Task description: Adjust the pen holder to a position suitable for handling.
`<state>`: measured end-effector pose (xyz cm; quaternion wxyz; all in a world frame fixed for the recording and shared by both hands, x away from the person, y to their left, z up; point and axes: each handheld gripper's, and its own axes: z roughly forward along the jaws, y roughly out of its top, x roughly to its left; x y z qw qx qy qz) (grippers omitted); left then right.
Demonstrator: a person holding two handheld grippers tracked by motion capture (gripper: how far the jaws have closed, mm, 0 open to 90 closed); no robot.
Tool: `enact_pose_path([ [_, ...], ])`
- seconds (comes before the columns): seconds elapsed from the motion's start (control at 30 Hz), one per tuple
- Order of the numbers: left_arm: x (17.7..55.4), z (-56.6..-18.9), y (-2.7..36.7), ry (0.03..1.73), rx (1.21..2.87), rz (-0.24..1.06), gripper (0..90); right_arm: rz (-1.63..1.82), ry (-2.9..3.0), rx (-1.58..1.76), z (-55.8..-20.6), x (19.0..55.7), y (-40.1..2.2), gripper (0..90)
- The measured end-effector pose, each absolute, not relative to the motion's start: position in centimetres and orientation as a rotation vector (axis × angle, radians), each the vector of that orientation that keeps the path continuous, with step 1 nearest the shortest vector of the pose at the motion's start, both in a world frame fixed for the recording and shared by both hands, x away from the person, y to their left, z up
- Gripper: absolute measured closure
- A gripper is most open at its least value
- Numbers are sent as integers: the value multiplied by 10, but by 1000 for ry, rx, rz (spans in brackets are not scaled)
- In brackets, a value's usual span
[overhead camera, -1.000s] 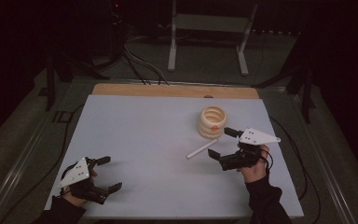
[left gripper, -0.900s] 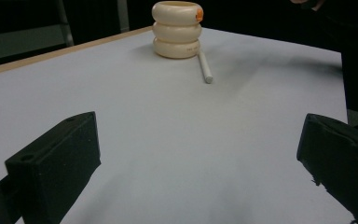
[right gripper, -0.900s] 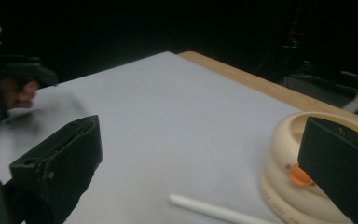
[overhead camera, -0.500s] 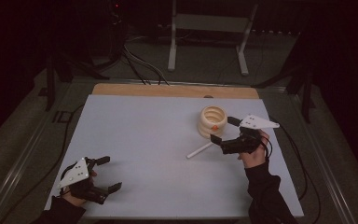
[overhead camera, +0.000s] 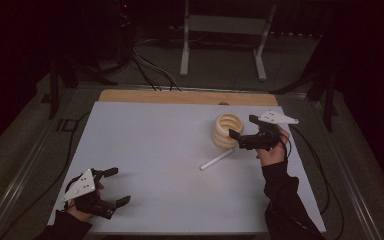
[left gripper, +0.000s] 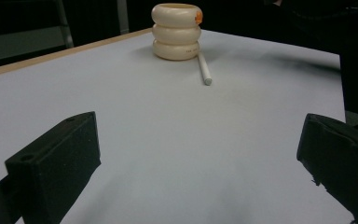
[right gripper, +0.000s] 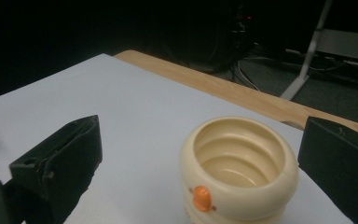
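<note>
A cream stack of three rings stands on the white table top at the right of centre; it is hollow, with an orange dot on its top ring. A white stick lies on the table just in front of the stack, also seen from the left gripper view. My right gripper hovers open just right of the stack, jaws wide, the stack between and below them. My left gripper rests open near the front left corner, nothing between its jaws. The stack stands far ahead of it.
The white table top has a wooden strip along its far edge. Cables and a metal stand sit on the dark floor beyond. A metal rail runs along the left side.
My right gripper has moved away from me and leftward, from beside the stick up to the ring stack. The left gripper has stayed put.
</note>
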<state>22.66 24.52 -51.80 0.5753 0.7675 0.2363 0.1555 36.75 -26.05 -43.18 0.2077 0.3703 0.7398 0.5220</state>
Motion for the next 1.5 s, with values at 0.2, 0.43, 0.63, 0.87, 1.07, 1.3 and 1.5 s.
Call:
enact_pose_path([
  [0.2, 227, -518, 245, 551, 1800, 365, 2, 1409, 2025, 1156, -433, 385, -261, 0],
  [0.43, 226, -518, 245, 552, 1795, 366, 2, 1308, 2016, 1269, -437, 402, -262, 0],
  [0.63, 226, -518, 245, 551, 1799, 366, 2, 1224, 2043, 1327, -442, 415, -259, 8],
  [0.87, 226, -518, 245, 552, 1799, 367, 2, 1108, 2038, 1474, -447, 426, -256, 189],
  [1.07, 226, -518, 246, 553, 1799, 368, 2, 1023, 2036, 1578, -450, 432, -255, 335],
  [1.3, 226, -518, 245, 553, 1800, 365, 2, 938, 2057, 1670, -457, 440, -250, 452],
  [1.5, 226, -518, 245, 551, 1804, 369, 2, 872, 2053, 1706, -462, 445, -245, 538],
])
